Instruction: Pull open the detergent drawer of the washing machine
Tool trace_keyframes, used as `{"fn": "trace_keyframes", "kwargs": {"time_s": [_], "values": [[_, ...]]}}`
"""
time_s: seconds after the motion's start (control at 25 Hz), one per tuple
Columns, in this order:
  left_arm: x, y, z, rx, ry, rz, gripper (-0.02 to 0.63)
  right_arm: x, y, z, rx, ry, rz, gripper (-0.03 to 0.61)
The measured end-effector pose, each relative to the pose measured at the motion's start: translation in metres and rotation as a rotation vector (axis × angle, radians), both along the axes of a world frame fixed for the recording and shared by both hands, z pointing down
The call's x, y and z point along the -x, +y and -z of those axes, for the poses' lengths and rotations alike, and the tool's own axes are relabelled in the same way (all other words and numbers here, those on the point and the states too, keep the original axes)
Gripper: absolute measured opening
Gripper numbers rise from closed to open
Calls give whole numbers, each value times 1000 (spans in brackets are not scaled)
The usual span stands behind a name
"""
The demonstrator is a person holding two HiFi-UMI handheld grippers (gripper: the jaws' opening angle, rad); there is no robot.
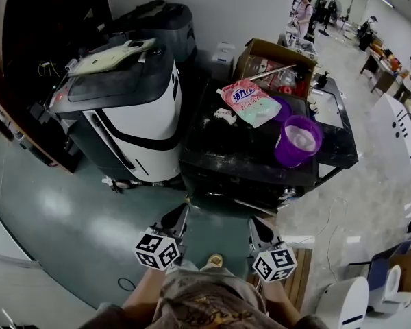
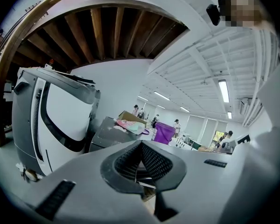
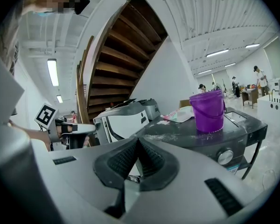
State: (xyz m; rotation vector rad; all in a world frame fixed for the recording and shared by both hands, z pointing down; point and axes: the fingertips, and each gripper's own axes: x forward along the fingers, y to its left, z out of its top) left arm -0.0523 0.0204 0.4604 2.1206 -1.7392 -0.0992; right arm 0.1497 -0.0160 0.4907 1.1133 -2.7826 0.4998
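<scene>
A hard tug on the dark washing machine (image 1: 219, 153) could have shaken it and tipped the purple bucket (image 1: 298, 140) near its top's right edge. The left gripper (image 1: 174, 219) and right gripper (image 1: 261, 230), both clenched on nothing and well apart from it, could catch no handle unless opened. The detergent drawer, presumably on the front panel, was not made out; only a knob (image 3: 225, 156) showed.

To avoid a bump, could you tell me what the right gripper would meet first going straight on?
Most likely the front of the dark washing machine; the right gripper points at it, though depth is unclear.
</scene>
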Motion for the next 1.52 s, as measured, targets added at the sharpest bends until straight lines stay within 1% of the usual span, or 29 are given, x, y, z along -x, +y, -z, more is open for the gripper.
{"fn": "trace_keyframes", "kwargs": {"time_s": [0.28,0.52,0.84,1.12,1.2,1.28,1.36,1.52], "values": [[1,-18,-3,6,-23,-19,21,1,-12,-1,10,-14,-23,2],[-1,-38,-1,-10,-4,-65,21,-3,-21,4,3,-31,-75,2],[-3,-55,-4,-18,24,-150,23,9,-30,5,-5,-43,-104,3],[-1,-67,-9,-17,57,-173,25,18,-35,2,3,-31,-112,3],[0,-70,-10,-17,72,-178,46,19,-34,-1,8,-26,-115,3],[0,-72,-13,-14,95,-189,90,21,-35,-2,11,-21,-116,3],[0,-75,-15,-13,115,-200,118,22,-37,-2,9,-16,-116,3],[0,-82,-21,-10,181,-222,181,20,-40,-4,12,-4,-126,3]]}}
